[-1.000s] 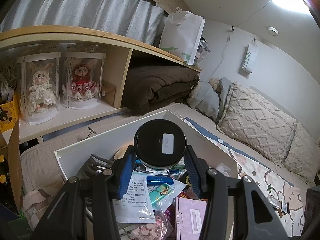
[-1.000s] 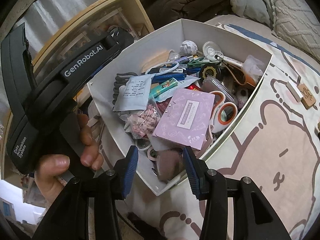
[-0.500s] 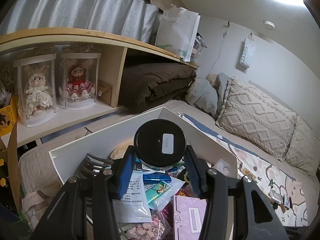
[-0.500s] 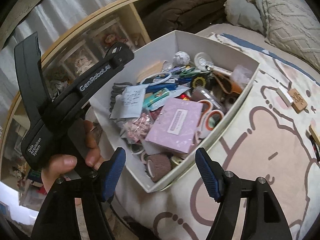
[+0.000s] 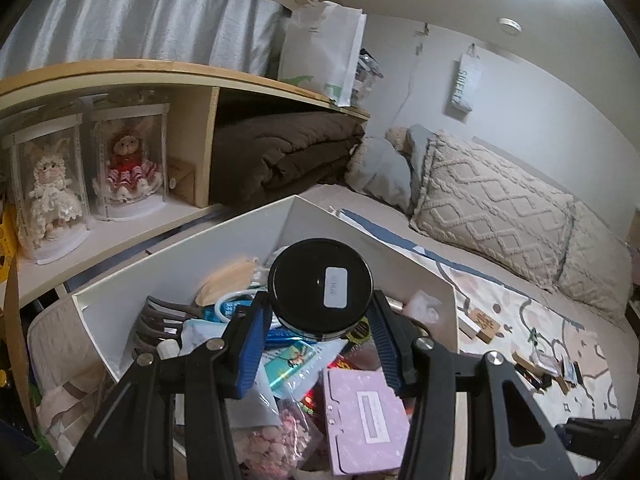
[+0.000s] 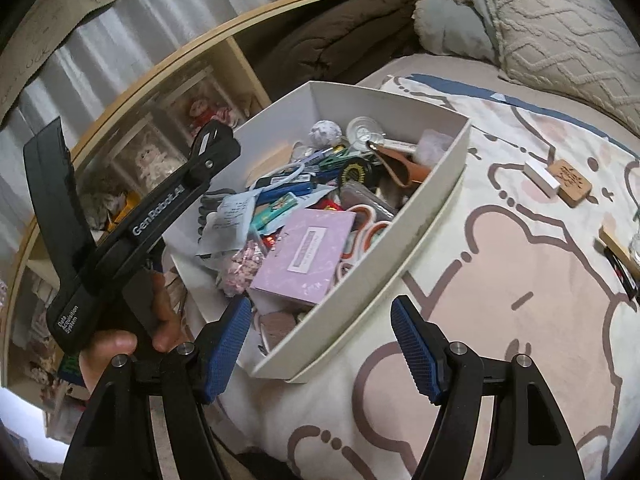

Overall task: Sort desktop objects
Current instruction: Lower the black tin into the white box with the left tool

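The round black jar [image 5: 320, 285], lid toward the camera with a small white label on it, is clamped between the blue pads of the left gripper [image 5: 318, 334]; its jaws are closed on the jar's sides. The jar is held above the white box [image 5: 180, 264], over the box's far half.

The white box rests on the bed [image 6: 500, 264], near the bed's edge that faces the wooden shelf [image 5: 120, 76]. It is filled with mixed items: a lilac card packet [image 6: 306, 254], orange-handled scissors [image 6: 366, 230], a printed paper slip [image 6: 232, 216], a bag of pink pieces [image 6: 242, 266], a blue-and-white cable bundle [image 6: 288, 184] and a brown leather strap [image 6: 400, 170].

The right gripper [image 6: 320, 346] hangs over the near corner of the box. Its jaws stand apart, with nothing pressed between the pads; the box corner lies below the gap.

A hand [image 6: 120, 340] grips the left gripper's black handle, seen at the left of the right wrist view.

On the bedsheet, well apart from the box, lie a white block [image 6: 542, 174] and, touching it, a carved wooden tag [image 6: 570, 182]. Two boxed dolls [image 5: 88, 172] stand on the shelf, beside a folded brown blanket [image 5: 280, 156].
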